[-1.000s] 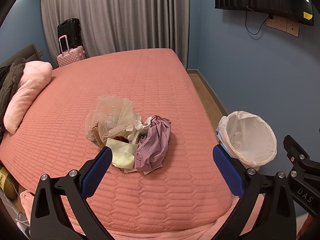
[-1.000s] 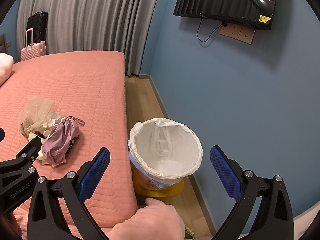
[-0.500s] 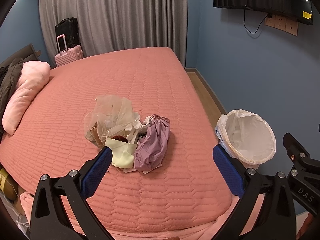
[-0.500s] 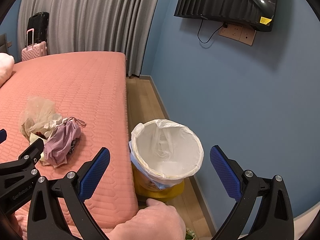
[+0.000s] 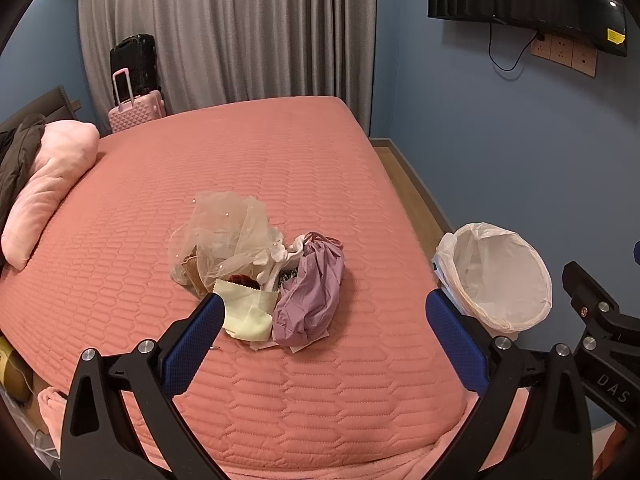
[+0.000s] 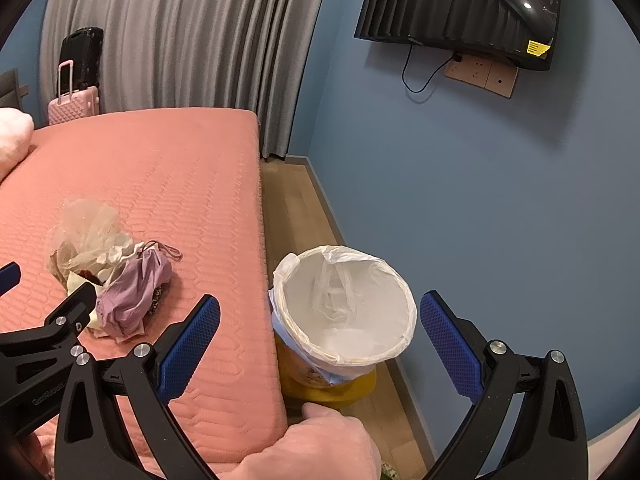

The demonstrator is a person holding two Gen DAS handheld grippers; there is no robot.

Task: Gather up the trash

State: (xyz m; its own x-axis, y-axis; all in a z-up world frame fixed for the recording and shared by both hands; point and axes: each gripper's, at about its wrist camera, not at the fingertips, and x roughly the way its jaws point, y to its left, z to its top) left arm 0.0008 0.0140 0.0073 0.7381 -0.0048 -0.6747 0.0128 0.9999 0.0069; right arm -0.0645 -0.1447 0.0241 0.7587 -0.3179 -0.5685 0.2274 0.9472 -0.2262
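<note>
Trash pile [image 5: 262, 268] unmoved on bed [image 5: 280, 152]; both grippers' jaws remain spread wide, empty.

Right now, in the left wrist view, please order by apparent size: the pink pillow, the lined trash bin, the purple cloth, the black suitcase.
1. Lined trash bin
2. Pink pillow, almost alike; the bin is nearer, so this order is unsure
3. Purple cloth
4. Black suitcase, smallest, but farthest away

Blue walls [image 6: 480, 200], grey curtains [image 5: 240, 32], pink bed [image 5: 240, 160], wood floor [image 6: 292, 208]
</note>
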